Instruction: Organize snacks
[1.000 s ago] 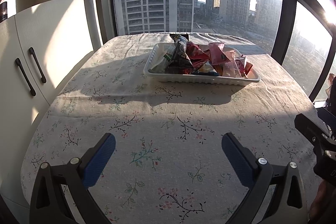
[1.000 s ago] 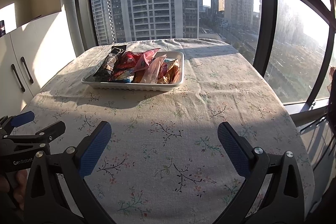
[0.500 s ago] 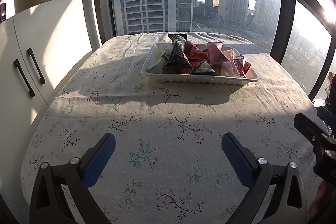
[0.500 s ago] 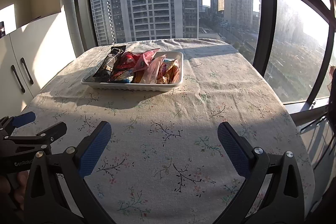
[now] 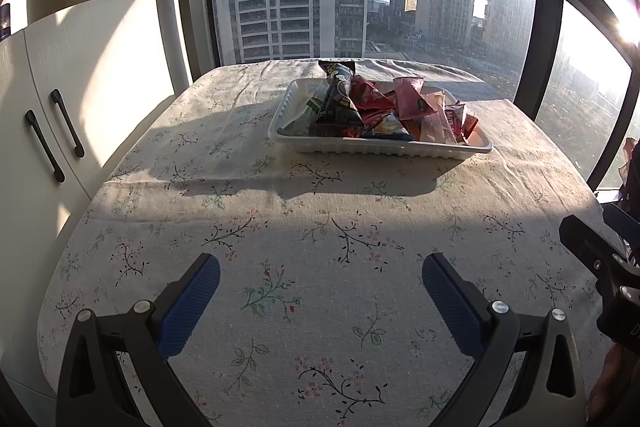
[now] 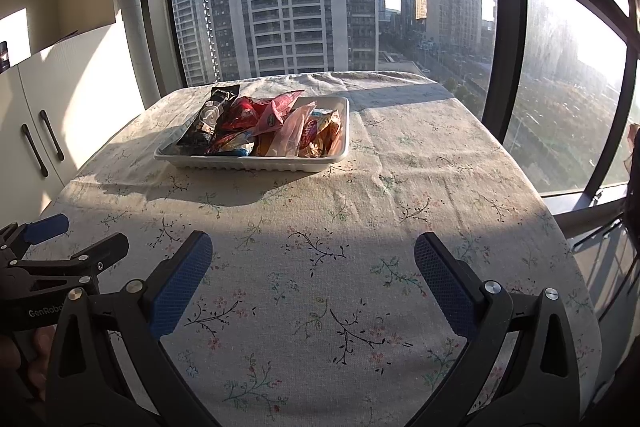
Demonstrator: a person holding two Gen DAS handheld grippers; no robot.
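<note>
White tray sits far on flowered tablecloth, snack packets heaped inside. My left gripper and right gripper both spread wide, holding nothing, well short of tray. Could be sorted already or awaiting; I keep approach slow, level.

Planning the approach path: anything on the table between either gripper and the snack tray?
Nothing visible. Only bare tablecloth lies between the open left gripper and the tray, and likewise between the open right gripper and it.
</note>
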